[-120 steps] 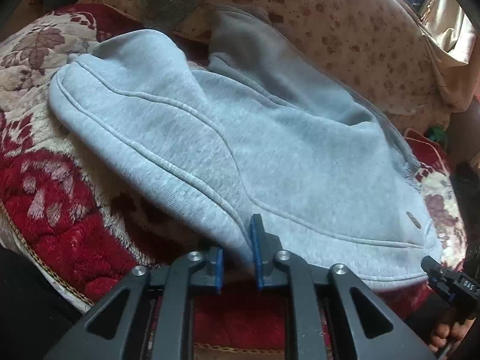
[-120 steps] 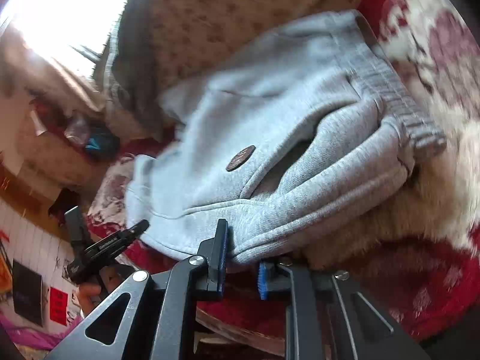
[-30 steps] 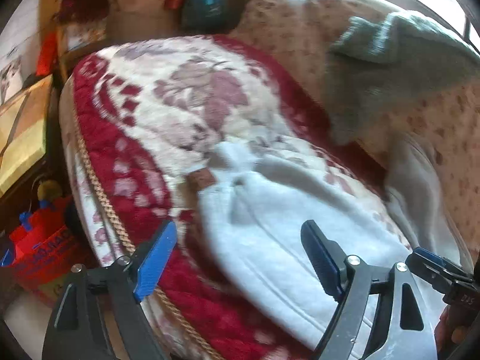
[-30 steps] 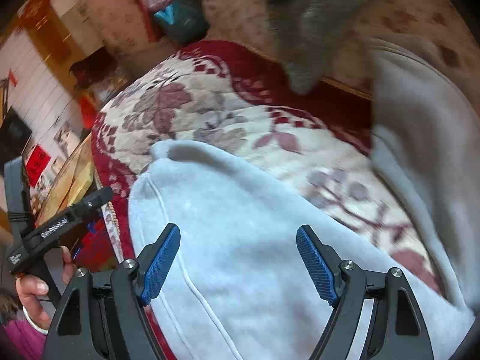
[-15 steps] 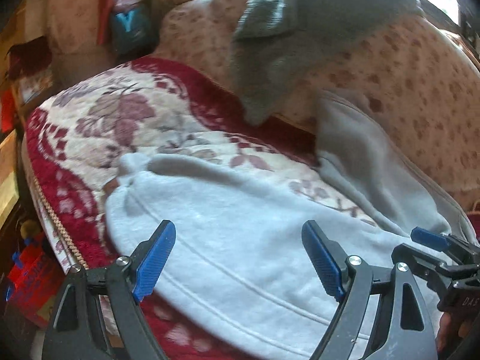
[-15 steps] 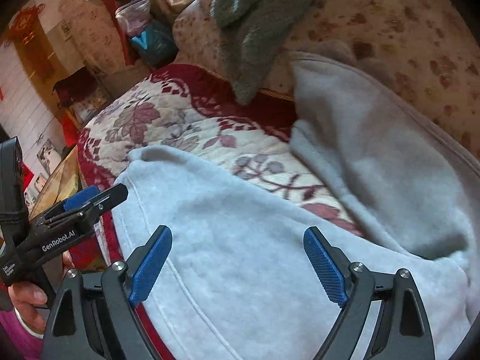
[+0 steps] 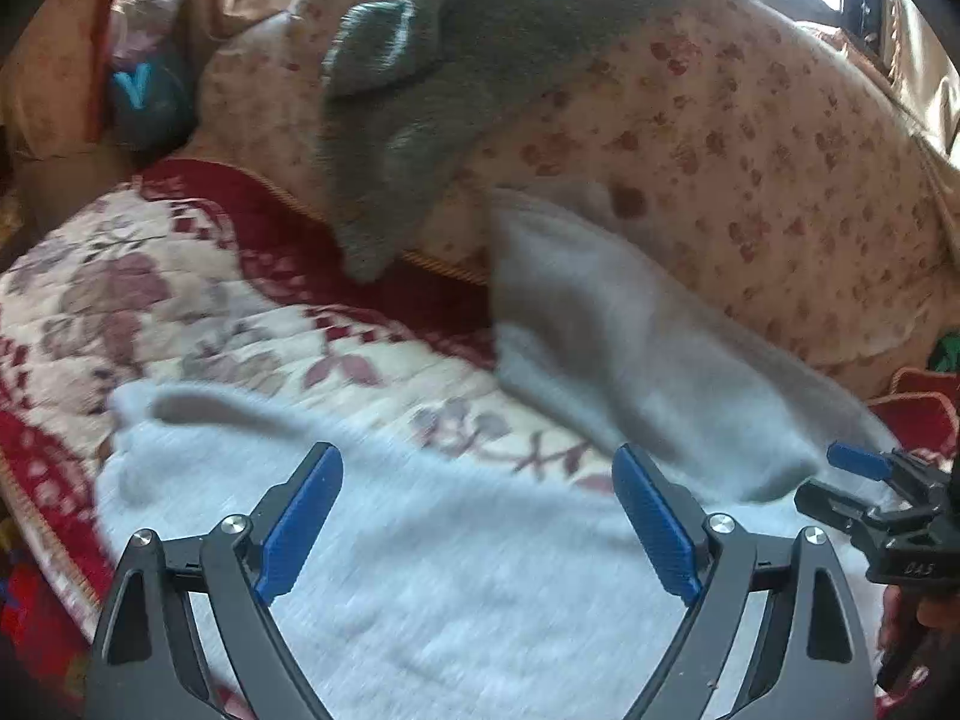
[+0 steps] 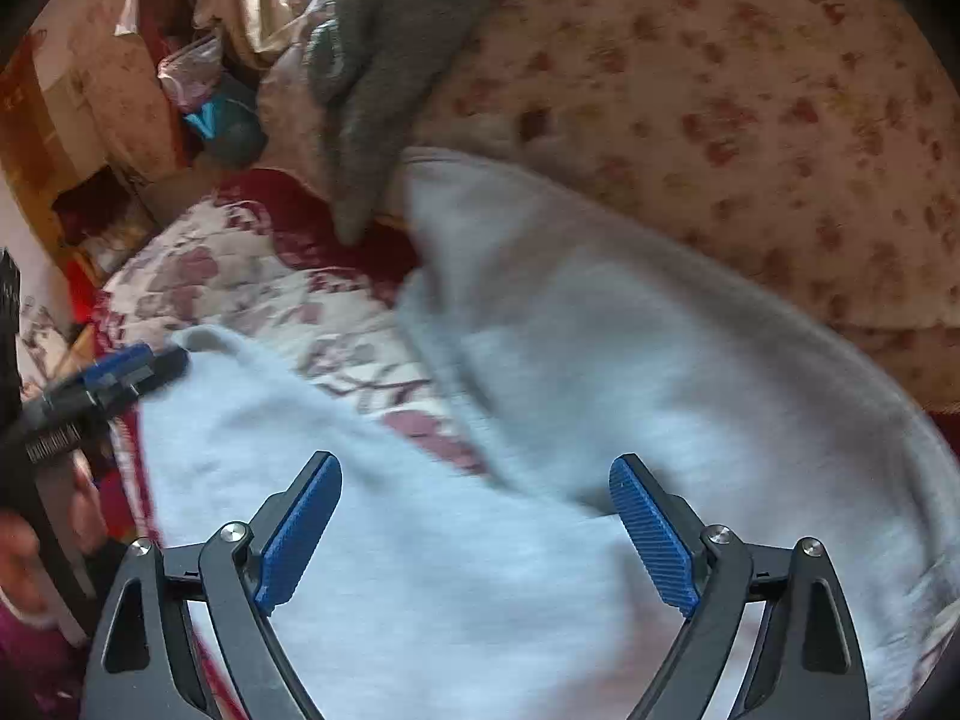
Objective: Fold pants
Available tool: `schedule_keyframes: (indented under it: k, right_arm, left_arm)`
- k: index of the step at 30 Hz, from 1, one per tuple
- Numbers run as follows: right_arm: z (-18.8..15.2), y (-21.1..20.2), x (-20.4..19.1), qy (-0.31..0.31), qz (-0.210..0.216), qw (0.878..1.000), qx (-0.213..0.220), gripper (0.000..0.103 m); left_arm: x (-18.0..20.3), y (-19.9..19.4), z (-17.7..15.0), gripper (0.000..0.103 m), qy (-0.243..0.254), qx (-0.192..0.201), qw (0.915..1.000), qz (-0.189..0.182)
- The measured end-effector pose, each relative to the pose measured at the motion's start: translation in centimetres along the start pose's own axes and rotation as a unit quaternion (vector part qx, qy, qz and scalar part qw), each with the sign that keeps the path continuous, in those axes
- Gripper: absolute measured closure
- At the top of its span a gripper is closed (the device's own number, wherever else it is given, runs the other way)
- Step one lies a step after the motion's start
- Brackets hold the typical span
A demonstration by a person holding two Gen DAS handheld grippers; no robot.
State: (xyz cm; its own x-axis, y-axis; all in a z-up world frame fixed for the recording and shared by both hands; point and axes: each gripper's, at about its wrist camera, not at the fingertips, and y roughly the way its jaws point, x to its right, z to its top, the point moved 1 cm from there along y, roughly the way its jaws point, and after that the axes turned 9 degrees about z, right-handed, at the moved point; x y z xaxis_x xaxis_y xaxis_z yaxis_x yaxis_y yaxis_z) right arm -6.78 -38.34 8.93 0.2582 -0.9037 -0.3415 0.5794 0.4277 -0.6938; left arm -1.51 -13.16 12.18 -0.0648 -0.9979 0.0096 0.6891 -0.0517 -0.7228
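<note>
The light grey sweatpants (image 7: 456, 588) lie on a red and cream floral blanket (image 7: 180, 300), the two legs spread apart in a V. One leg (image 7: 600, 324) runs up against the sofa back. In the right wrist view the pants (image 8: 480, 588) fill the lower frame. My left gripper (image 7: 477, 516) is open and empty just above the cloth. My right gripper (image 8: 474, 525) is open and empty over the crotch area. Each gripper shows at the edge of the other's view: the right one (image 7: 864, 480) and the left one (image 8: 126, 372).
A dark grey knitted garment (image 7: 456, 60) hangs over the floral sofa back (image 7: 750, 138). A blue and grey bag (image 7: 144, 96) sits at the far left. The blanket's edge (image 7: 36, 516) drops off at the lower left. A window shines at the upper right.
Both grippers let go of the folded pants' edge and opened wide. The pants now lie with legs spread. Both views have swung to the right towards the sofa back.
</note>
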Motion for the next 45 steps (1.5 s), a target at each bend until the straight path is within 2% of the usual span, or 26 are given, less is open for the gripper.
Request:
schedule_keyframes:
  k: [4, 6, 10, 17, 22, 26, 31, 36, 37, 38, 39, 40, 41, 43, 45]
  right_arm:
    - [1.4, -1.4, 4.4, -0.024, -0.041, 0.999, -0.003, 0.008]
    - [2.3, -1.9, 6.6, -0.033, -0.06, 0.998, -0.008, 0.008]
    - [4.3, -2.5, 10.8, -0.025, -0.066, 0.997, -0.016, 0.007]
    - [7.4, -0.1, 15.5, -0.018, -0.026, 0.998, -0.05, 0.006]
    - [8.0, 1.4, 17.3, -0.033, -0.03, 0.996, -0.074, 0.006]
    - [8.3, 2.1, 18.2, -0.04, -0.02, 0.995, -0.089, 0.006]
    - [8.3, 3.3, 19.3, -0.045, -0.001, 0.993, -0.111, 0.006]
    - [7.7, 5.0, 20.9, -0.01, 0.026, 0.99, -0.141, 0.006]
    - [7.5, 5.2, 21.1, -0.003, 0.036, 0.989, -0.141, 0.009]
    - [7.3, 5.3, 21.1, 0.0, 0.041, 0.99, -0.137, 0.026]
    - [7.0, 5.5, 21.0, -0.002, 0.039, 0.99, -0.135, 0.044]
    - [6.8, 5.7, 20.6, -0.013, 0.029, 0.989, -0.141, 0.071]
    - [6.5, 5.9, 20.0, -0.034, 0.01, 0.989, -0.147, 0.074]
    - [6.4, 5.9, 18.6, -0.068, -0.007, 0.987, -0.143, 0.084]
    - [6.4, 5.0, 17.1, -0.095, -0.029, 0.986, -0.131, 0.086]
  left_arm:
    - [1.3, 2.7, 3.0, 0.008, 0.005, -0.016, 0.9988, -0.045]
    - [2.1, 4.7, 4.8, 0.008, 0.01, -0.03, 0.9981, -0.053]
    - [3.1, 8.5, 7.8, 0.008, 0.007, -0.046, 0.9958, -0.079]
    - [3.8, 15.2, 12.7, 0.008, -0.004, -0.062, 0.9943, -0.086]
    - [3.7, 18.3, 14.9, 0.008, -0.007, -0.065, 0.9936, -0.092]
    - [3.5, 20.0, 16.4, 0.008, -0.038, -0.069, 0.9892, -0.123]
    - [3.2, 22.1, 17.5, 0.008, -0.075, -0.076, 0.9859, -0.129]
    - [4.7, 24.8, 17.2, 0.008, -0.06, -0.104, 0.9853, -0.121]
    - [5.1, 25.1, 16.9, 0.021, -0.057, -0.105, 0.9848, -0.126]
    - [5.5, 25.3, 16.8, 0.042, -0.049, -0.102, 0.9858, -0.124]
    - [5.8, 25.2, 16.7, 0.045, -0.039, -0.097, 0.9882, -0.112]
    - [6.1, 25.0, 16.6, 0.051, -0.028, -0.091, 0.9895, -0.109]
    - [6.3, 24.7, 16.5, 0.062, -0.023, -0.089, 0.9897, -0.11]
    - [6.1, 23.9, 16.4, 0.073, -0.014, -0.086, 0.9909, -0.102]
    - [5.3, 22.6, 16.2, 0.079, -0.015, -0.083, 0.991, -0.104]
